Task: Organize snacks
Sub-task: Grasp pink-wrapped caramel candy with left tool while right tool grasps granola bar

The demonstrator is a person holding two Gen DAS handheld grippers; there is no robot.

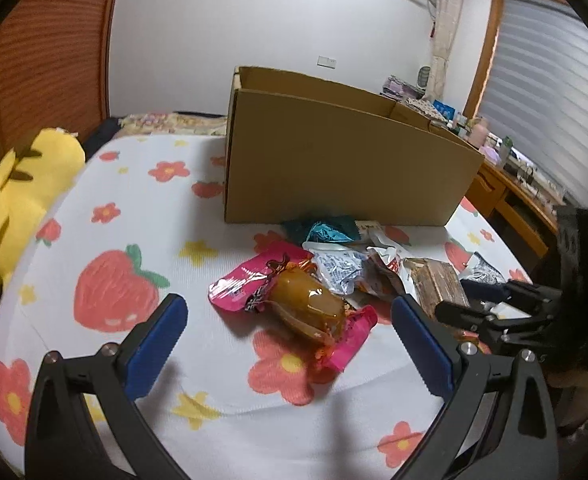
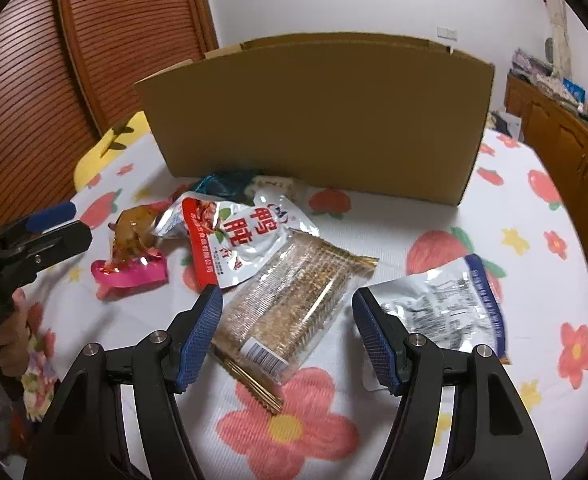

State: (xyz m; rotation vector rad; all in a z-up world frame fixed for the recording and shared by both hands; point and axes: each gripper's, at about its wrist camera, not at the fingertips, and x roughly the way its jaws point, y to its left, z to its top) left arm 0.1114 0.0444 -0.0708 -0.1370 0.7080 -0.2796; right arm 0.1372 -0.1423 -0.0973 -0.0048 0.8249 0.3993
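Observation:
A pile of snack packets lies on the flowered bedsheet (image 1: 197, 208) in front of an open cardboard box (image 1: 334, 160). My left gripper (image 1: 289, 306) is open, and a pink packet holding a brown drumstick (image 1: 306, 304) lies between and just beyond its fingers, untouched. My right gripper (image 2: 286, 298) is open too. Its blue pads (image 2: 201, 332) stand on either side of a clear packet of brown crisp bars (image 2: 294, 308) without pressing on it. In the right wrist view, a red-and-white pouch (image 2: 237, 240) lies behind that packet and a silver pouch (image 2: 446, 308) to its right.
A teal packet (image 1: 326, 230) and a silver-blue one (image 1: 338, 268) lie near the box wall. A yellow plush toy (image 1: 21, 200) sits at the bed's left edge. A wooden desk with clutter (image 1: 514, 184) stands to the right. A hand (image 2: 5, 340) holds the left gripper (image 2: 65, 224).

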